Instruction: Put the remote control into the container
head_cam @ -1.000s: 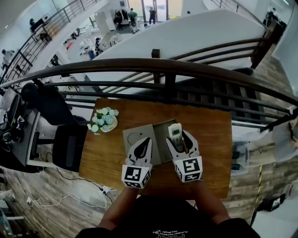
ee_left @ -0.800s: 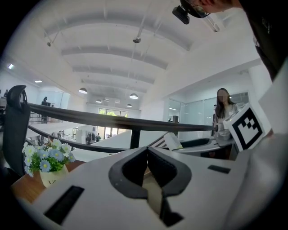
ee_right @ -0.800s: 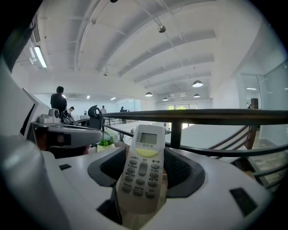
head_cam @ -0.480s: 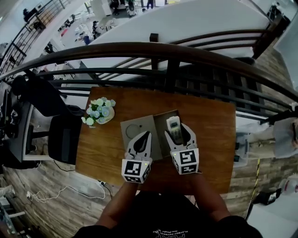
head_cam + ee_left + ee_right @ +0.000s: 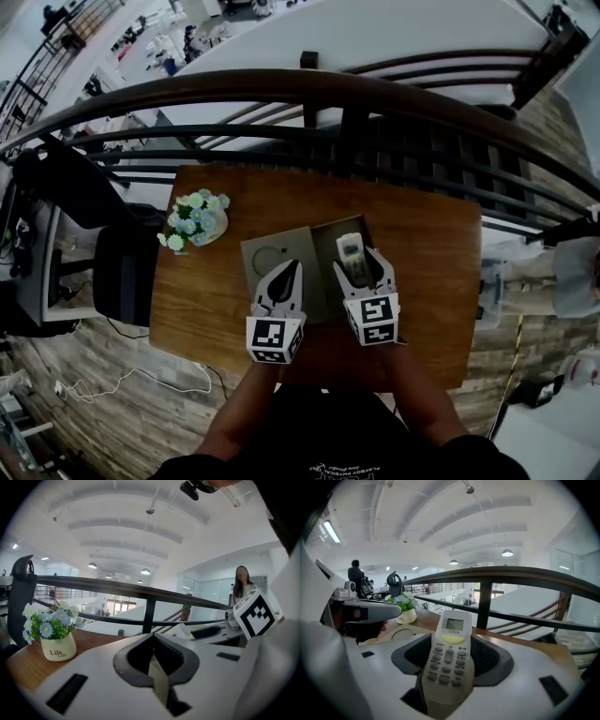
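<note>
Remote control (image 5: 449,658) x1, clamped in right tool (image 5: 362,269), over one container (image 5: 322,242) at desk (image 5: 422,253) centre, left tool (image 5: 285,274) pinching container wall, one flowerpot (image 5: 199,217).

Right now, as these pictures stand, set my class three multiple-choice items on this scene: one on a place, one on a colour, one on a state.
1. Where is the flower pot?
A on the table, left of the container
B inside the container
C on the railing

2. What colour is the remote control body?
A black
B red
C off-white

3. What is the right gripper doing?
A standing open, empty
B clamping the remote control
C gripping the flower pot

Key: A, the pot sits on wood beside the container; C, its casing is pale; B, the remote stands between the jaws.
</note>
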{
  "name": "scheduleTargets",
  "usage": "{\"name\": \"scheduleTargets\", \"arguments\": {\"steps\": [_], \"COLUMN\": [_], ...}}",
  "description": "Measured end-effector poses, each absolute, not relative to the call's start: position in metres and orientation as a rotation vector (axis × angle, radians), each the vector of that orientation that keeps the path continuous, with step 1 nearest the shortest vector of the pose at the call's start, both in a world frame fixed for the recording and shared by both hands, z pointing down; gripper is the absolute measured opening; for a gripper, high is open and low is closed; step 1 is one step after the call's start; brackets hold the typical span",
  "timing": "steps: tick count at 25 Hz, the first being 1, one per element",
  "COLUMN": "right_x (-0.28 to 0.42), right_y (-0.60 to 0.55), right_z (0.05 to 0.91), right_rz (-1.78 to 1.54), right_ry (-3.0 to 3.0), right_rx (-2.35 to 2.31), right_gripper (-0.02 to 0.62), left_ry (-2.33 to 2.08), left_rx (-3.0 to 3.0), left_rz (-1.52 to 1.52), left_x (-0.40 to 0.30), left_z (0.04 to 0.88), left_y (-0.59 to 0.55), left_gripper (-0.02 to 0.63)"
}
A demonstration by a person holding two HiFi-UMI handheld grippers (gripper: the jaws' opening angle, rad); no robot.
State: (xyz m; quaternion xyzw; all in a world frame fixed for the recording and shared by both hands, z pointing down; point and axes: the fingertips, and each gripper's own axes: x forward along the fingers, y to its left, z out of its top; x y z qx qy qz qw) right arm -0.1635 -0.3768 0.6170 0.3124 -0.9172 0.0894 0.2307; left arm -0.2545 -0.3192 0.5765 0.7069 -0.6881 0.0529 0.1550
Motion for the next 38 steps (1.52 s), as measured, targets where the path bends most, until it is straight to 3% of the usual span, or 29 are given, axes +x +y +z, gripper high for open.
{"name": "scheduleTargets", "arguments": {"steps": [38], "right_x": [-0.18], "right_y": [-0.394], "right_z": [0.721], "right_rz": [0.432], "right_ry": [-2.214], "right_rx": [0.77], "right_gripper": [0.275], "left_ry": [-1.932], "left_rx": [1.909], "left_rz": [0.19], "left_x": [-0.272], "left_z": [0.622], "left_y": [-0.317], "left_gripper": [0.006]}}
